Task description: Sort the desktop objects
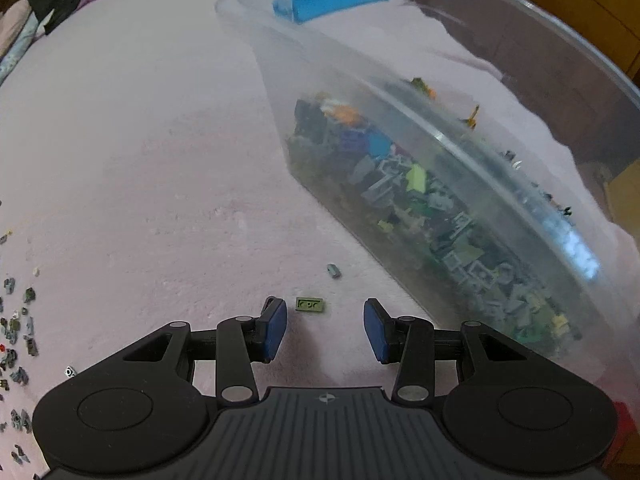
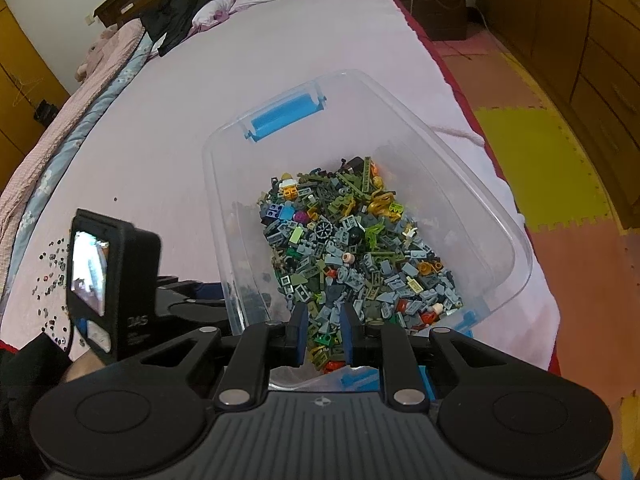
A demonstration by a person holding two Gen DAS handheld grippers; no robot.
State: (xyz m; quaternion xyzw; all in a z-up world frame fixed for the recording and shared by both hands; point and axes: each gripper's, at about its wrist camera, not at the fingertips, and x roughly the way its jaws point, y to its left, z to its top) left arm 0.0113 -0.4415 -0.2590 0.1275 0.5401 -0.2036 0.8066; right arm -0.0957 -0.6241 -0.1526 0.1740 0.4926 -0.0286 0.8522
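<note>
A clear plastic bin (image 2: pixel 224 216) with blue handles holds a heap of small toy bricks (image 2: pixel 352 256). It also shows in the left wrist view (image 1: pixel 280 92), at the right. My left gripper (image 1: pixel 325 326) is open low over the pink sheet, left of the bin. A small olive-green brick (image 1: pixel 310 305) lies on the sheet between its fingertips, and a small grey brick (image 1: pixel 333 270) lies just beyond. My right gripper (image 2: pixel 325 334) hovers over the near end of the bin, its jaws partly open with a narrow gap and nothing between them.
Several small sorted bricks (image 1: pixel 18 332) lie scattered on the sheet at the far left. The left gripper's body (image 2: pixel 116 288) sits left of the bin. The bed edge (image 2: pixel 516 200) drops to a floor with foam mats at the right. Dark clothing (image 2: pixel 176 16) and pillows lie at the far end.
</note>
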